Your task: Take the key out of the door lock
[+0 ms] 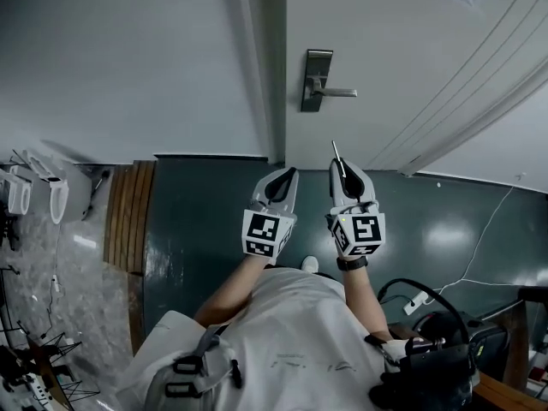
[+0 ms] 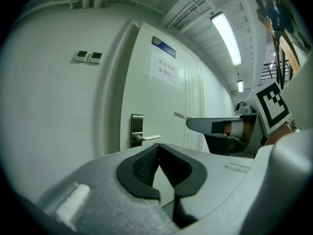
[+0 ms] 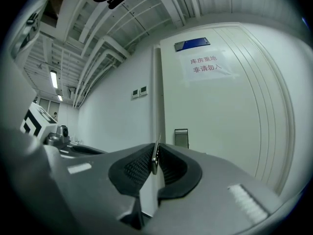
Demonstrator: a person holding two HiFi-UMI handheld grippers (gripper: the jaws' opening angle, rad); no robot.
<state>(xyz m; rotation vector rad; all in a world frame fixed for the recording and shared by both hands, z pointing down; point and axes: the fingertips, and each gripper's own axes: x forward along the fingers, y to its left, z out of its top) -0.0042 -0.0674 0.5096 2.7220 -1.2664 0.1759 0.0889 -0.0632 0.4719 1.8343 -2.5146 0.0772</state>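
Right gripper view shows the right gripper (image 3: 158, 146) pinching the key (image 3: 155, 160) by its thin blade, already out and well apart from the door lock (image 3: 181, 137). The left gripper (image 2: 159, 146) is pressed together on nothing. A slack pinch could let the key twist loose and drop to the floor (image 1: 205, 212) below the lock. Wooden slats (image 1: 128, 221) lie left of the lock; nothing obstructs.

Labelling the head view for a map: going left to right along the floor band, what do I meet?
Wooden boards → left gripper → right gripper holding the key → white cable.
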